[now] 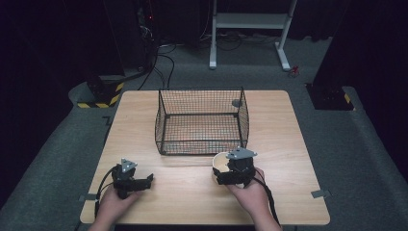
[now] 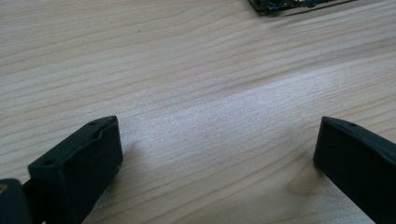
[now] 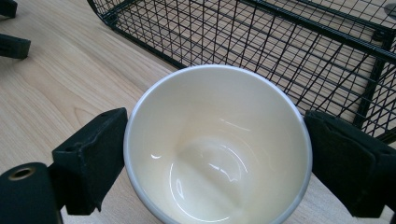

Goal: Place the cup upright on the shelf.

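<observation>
Looks like a lab or test studio: black curtains (image 1: pixel 48 48) all around, grey carpet (image 1: pixel 365 159), cables (image 1: pixel 163 62) on the floor, hazard-striped stand base (image 1: pixel 103 94), lone wooden table (image 1: pixel 279 192).

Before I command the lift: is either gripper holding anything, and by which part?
The right gripper clamps the cream cup across its rim, one jaw on each outer side. The left gripper is open over bare table, holding nothing.

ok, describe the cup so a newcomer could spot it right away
Start at the black wire basket in the middle of the wooden table. Just off its near right corner, between the right gripper's jaws, sits the cup: cream, glossy, empty, the one pale round thing.
</observation>
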Motion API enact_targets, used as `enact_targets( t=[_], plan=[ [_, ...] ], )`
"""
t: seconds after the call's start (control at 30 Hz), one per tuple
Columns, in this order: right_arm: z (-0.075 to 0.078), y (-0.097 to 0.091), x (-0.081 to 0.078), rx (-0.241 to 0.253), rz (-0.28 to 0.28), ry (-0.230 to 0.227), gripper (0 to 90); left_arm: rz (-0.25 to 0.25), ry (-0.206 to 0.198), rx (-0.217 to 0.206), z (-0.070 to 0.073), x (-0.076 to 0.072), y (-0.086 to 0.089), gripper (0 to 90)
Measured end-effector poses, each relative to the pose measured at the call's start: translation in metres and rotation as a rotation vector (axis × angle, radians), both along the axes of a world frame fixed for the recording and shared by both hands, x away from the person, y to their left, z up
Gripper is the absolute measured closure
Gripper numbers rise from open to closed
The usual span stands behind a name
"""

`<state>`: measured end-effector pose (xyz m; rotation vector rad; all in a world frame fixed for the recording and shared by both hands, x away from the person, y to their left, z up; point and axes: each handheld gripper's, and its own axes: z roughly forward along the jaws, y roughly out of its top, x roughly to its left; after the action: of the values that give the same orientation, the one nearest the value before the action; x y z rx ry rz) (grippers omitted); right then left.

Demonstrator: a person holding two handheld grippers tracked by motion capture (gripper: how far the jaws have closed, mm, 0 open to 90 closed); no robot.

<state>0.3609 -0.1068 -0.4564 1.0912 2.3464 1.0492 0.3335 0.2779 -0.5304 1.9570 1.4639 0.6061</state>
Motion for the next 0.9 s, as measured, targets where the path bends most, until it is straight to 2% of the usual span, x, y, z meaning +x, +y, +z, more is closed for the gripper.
enact_targets(
  t=[0.53,0.9],
  plan=[
    [-0.0033,0.0019,0.0035,-0.01,0.001,0.032,8.9,0.001,0.0,-0.001,0.0,0.0,-0.0001,1.5],
    [-0.0067,0.0021,0.0044,-0.018,0.007,0.03,8.8,0.003,-0.002,-0.004,-0.0002,0.0,-0.0003,1.5]
  ],
)
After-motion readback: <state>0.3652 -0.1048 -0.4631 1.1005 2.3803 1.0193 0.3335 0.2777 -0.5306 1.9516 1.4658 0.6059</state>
